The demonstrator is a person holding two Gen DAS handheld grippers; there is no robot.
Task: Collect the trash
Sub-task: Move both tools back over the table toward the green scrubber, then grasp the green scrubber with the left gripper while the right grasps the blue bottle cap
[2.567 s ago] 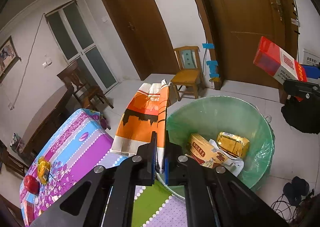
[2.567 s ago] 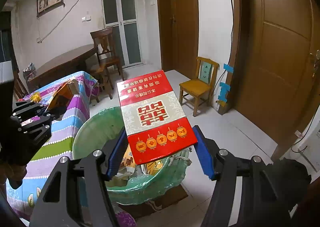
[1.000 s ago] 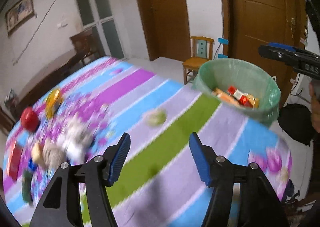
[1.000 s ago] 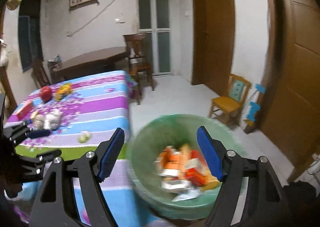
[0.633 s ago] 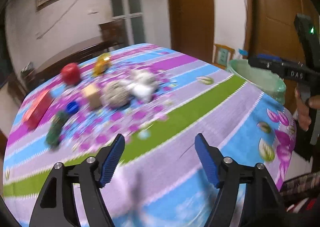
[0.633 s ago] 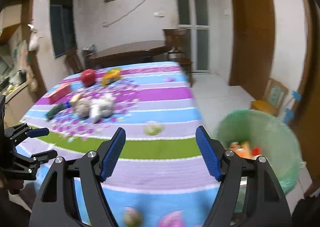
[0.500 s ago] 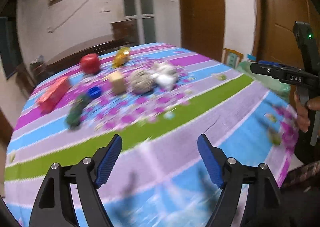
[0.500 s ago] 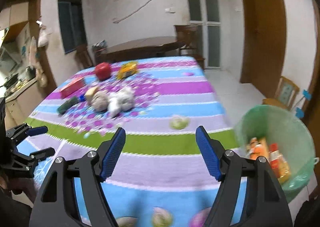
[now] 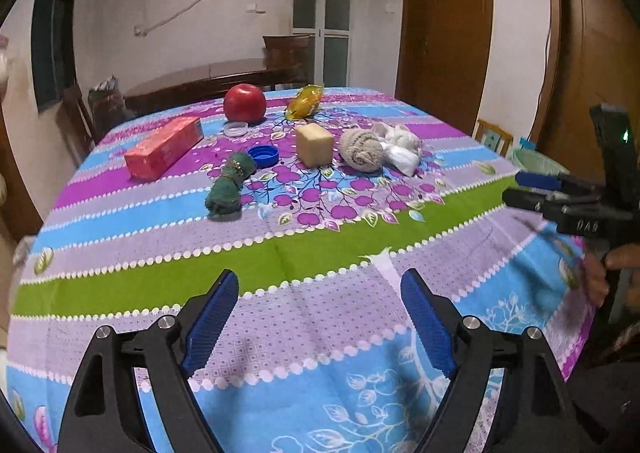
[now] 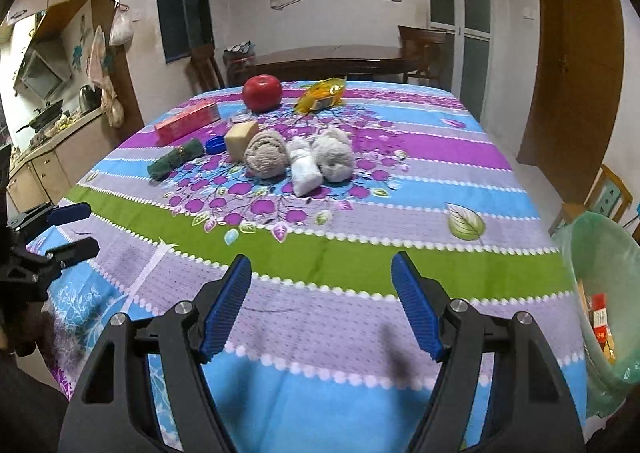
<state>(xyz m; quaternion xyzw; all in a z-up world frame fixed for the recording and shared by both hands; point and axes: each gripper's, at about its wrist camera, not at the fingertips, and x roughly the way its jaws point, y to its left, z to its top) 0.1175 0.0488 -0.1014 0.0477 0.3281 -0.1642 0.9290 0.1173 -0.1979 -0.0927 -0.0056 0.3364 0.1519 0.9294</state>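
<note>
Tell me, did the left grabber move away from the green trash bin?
Yes. The left gripper, jaws just opening and empty, swung from over the green bin to the table; the bin now sits far right.

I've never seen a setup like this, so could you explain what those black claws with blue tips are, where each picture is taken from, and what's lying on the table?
They are hand-held grippers, one in each of a person's hands, each with a camera looking along its fingers. One picture is from the left gripper, the other from the right gripper. Both are open and hold nothing; the left one's jaws have just been opening. On the striped tablecloth lie a red box, a red apple, a yellow wrapper, a blue cap, a beige block, rolled cloths and a white bag. The green-lined bin beside the table already holds some packaging.
</note>
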